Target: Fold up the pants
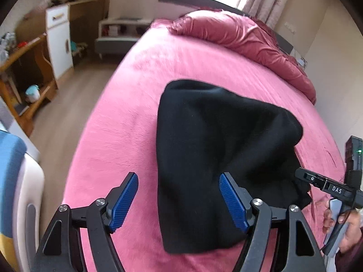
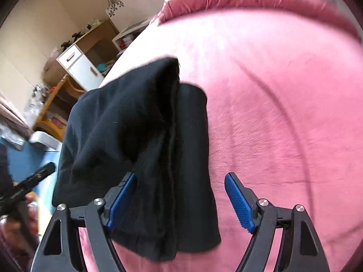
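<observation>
On the pink bedspread (image 1: 127, 122) lies one pair of black pants (image 1: 215, 158), folded into a thick bundle with a rounded fold at its far end; it sits toward the near edge of the bed, partly under and between the two grippers. The left gripper (image 1: 179, 201) stands wide open, its two blue-padded fingers (image 1: 124, 201) spread apart: the left finger is over bare bedspread, the right one over the near-left part of the pants, and nothing is held between them. The right gripper (image 2: 181, 201) is likewise wide open, its two blue pads (image 2: 240, 204) well apart; the pants' layered edge (image 2: 158, 158) lies in the gap and drapes over the left pad, but the jaws do not pinch it. In the left wrist view the right gripper shows at the right edge, the person's one visible hand (image 1: 342, 224) on its handle. One bunched darker pink duvet (image 1: 245, 43) lies at the head of the bed. Beside the bed stand one white cabinet (image 1: 59, 38) and one wooden shelf unit (image 1: 25, 72).
</observation>
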Action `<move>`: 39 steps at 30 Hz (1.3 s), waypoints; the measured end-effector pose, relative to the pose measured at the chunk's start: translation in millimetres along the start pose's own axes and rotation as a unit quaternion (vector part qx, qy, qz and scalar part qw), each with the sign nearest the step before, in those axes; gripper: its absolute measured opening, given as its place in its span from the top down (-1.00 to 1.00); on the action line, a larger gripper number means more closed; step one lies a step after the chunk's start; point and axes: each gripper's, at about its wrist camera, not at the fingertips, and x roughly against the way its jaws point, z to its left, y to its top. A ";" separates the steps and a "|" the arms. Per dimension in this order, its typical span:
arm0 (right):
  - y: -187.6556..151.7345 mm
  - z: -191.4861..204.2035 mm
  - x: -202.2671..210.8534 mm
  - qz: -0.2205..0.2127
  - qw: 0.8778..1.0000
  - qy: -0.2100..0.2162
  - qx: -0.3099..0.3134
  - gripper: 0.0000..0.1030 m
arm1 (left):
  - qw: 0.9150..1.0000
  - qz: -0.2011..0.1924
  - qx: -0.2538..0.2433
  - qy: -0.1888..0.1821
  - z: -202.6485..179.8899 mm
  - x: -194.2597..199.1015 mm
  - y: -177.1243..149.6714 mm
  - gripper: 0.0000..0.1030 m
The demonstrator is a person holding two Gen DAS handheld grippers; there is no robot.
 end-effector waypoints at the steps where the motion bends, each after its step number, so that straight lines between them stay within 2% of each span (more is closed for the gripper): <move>1: -2.9 7.1 8.0 -0.011 1.000 -0.012 0.006 -0.55 | 1.000 -0.007 0.001 0.006 -1.9 7.2 -3.1 -0.47; 5: -19.6 30.5 38.2 -0.050 0.998 -0.045 0.018 -0.57 | 0.999 -0.037 -0.008 0.023 -15.1 34.5 -15.1 -0.47; 10: -42.4 58.6 56.1 -0.068 0.996 -0.050 0.010 -0.58 | 0.997 -0.066 -0.020 0.031 -28.3 62.5 -35.9 -0.46; 17: -72.6 91.7 74.4 -0.088 0.994 -0.065 0.018 -0.64 | 0.994 -0.084 -0.034 0.053 -40.3 86.2 -60.0 -0.47; 26: -102.1 116.7 89.0 -0.108 0.988 -0.104 0.039 -0.68 | 0.995 -0.080 -0.039 0.051 -52.2 98.5 -90.3 -0.47; 33: -117.3 118.3 97.7 -0.109 0.987 -0.115 0.038 -0.71 | 0.996 -0.075 -0.035 0.040 -55.8 100.3 -99.8 -0.47; 39: -125.2 120.0 98.9 -0.105 0.987 -0.116 0.039 -0.72 | 0.995 -0.070 -0.042 0.050 -60.0 100.2 -105.0 -0.47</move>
